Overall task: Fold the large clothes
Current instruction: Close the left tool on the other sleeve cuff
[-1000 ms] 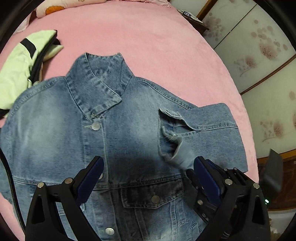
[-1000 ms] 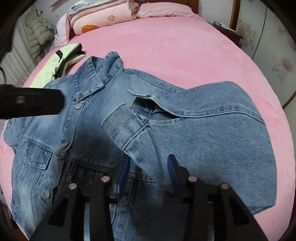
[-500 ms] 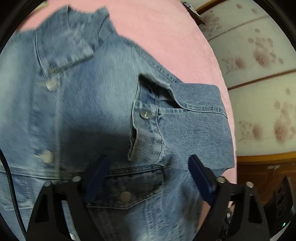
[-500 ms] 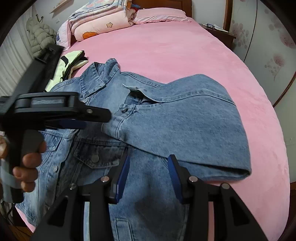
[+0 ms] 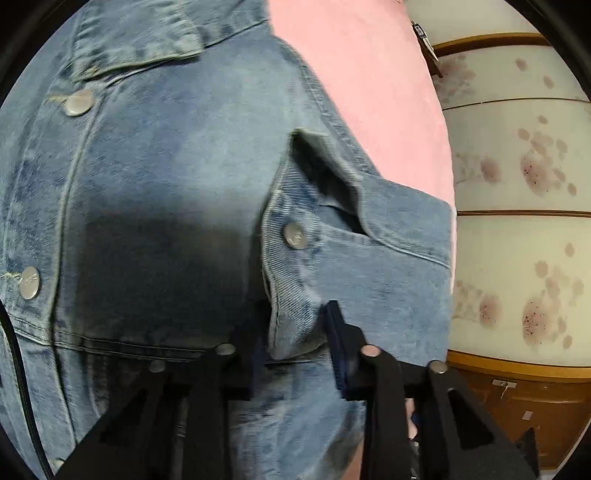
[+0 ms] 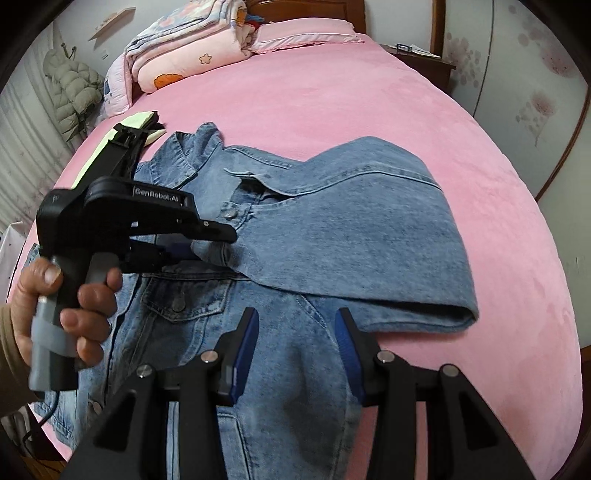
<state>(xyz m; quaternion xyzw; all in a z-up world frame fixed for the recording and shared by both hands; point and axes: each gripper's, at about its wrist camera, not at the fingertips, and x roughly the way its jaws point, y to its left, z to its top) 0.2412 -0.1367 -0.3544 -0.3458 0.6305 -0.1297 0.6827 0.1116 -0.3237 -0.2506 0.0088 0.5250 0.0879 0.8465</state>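
Observation:
A blue denim jacket lies front up on the pink bed, one sleeve folded across its chest. In the left wrist view the jacket fills the picture. My left gripper is closing its jaws on the buttoned sleeve cuff, which is pinched between the pads. The right wrist view shows a hand holding that left gripper at the cuff. My right gripper hovers open over the jacket's lower body, holding nothing.
Folded quilts and a pillow are stacked at the head of the bed. A light green garment lies past the collar. A nightstand and flowered wardrobe doors border the bed's right side.
My left gripper dropped onto the sleeve cuff and its jaws narrowed around it. The right gripper, with the sleeve between its fingers a second ago, now has nothing there; the sleeve lies flat across the jacket.

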